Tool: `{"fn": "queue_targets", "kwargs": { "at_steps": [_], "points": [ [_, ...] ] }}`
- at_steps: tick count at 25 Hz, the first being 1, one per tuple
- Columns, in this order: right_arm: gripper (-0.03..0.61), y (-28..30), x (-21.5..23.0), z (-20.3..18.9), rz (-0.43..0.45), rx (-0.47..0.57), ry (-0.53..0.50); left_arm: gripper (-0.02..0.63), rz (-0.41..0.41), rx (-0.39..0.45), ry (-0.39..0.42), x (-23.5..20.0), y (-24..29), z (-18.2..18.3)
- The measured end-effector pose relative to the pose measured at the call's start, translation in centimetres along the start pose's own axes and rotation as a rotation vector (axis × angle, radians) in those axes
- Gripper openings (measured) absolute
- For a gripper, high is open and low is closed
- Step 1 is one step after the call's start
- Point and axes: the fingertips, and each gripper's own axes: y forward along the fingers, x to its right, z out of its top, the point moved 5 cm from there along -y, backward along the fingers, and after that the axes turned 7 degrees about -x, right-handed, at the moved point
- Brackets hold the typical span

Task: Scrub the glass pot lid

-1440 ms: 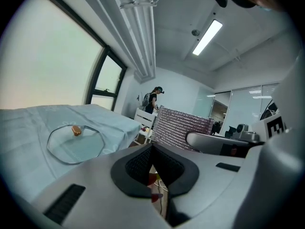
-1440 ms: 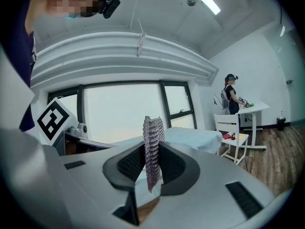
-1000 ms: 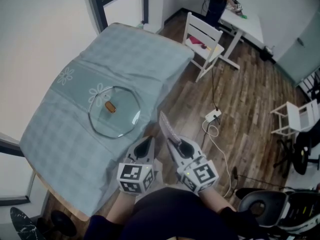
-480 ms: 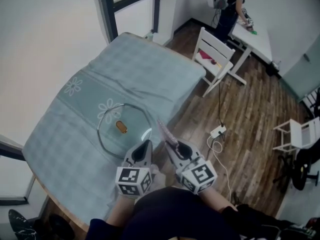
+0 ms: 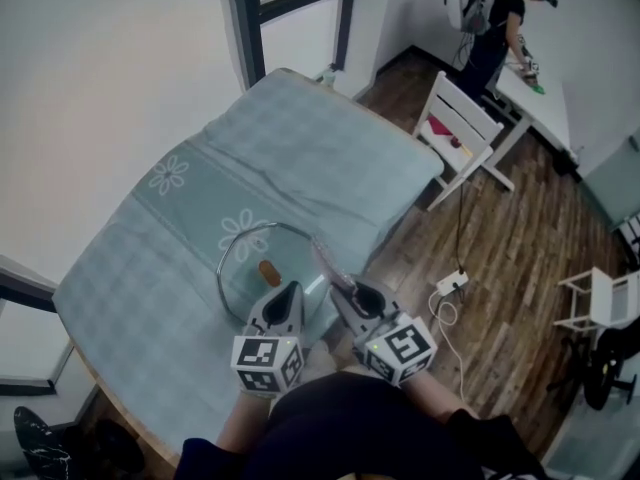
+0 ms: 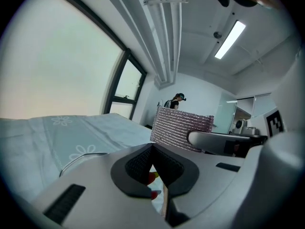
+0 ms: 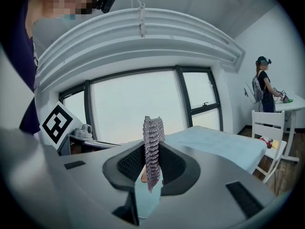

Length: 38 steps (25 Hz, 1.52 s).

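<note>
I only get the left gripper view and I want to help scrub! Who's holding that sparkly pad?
Observer: The right gripper; its jaws are shut on the scrub pad.
Operator: Where's the whole lid?
Observer: The glass pot lid lies flat on the blue tablecloth, just ahead of the left gripper.
Operator: Anything nearby to bump?
Observer: A white chair stands beside the tablecloth's far right corner.
</note>
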Motion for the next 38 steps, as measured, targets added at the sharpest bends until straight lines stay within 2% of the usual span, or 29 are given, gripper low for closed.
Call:
{"fn": "queue_targets", "kwargs": {
  "at_steps": [9, 15, 19, 25, 32, 38],
  "points": [
    [0.075, 5.1, -0.1, 0.5, 0.11, -0.082, -0.017, -0.005, 0.048, 0.019, -0.067, -3.7, 0.1, 1.0],
    [0.075, 8.1, -0.5, 1.5, 0.202, -0.092, -0.058, -0.005, 0.104, 0.024, -0.086, -5.2, 0.2, 1.1],
    [0.075, 10.3, -0.4, 2.1, 0.257, -0.143, -0.084, -0.005, 0.144, 0.036, -0.126, -6.3, 0.6, 1.6],
    [0.075, 13.5, -0.1, 2.9, 0.37, -0.18, -0.146, -0.005, 0.302, 0.068, -0.178, -8.5, 0.6, 2.0],
    [0.075, 17.2, -0.5, 2.6, 0.495, -0.246, -0.233, -0.005, 0.465, 0.084, -0.249, -10.9, 0.4, 1.0],
    [0.075, 19.8, -1.2, 2.2, 0.58, -0.29, -0.27, -0.005, 0.565, 0.107, -0.289, -11.9, -0.3, 0.5]
  ]
}}
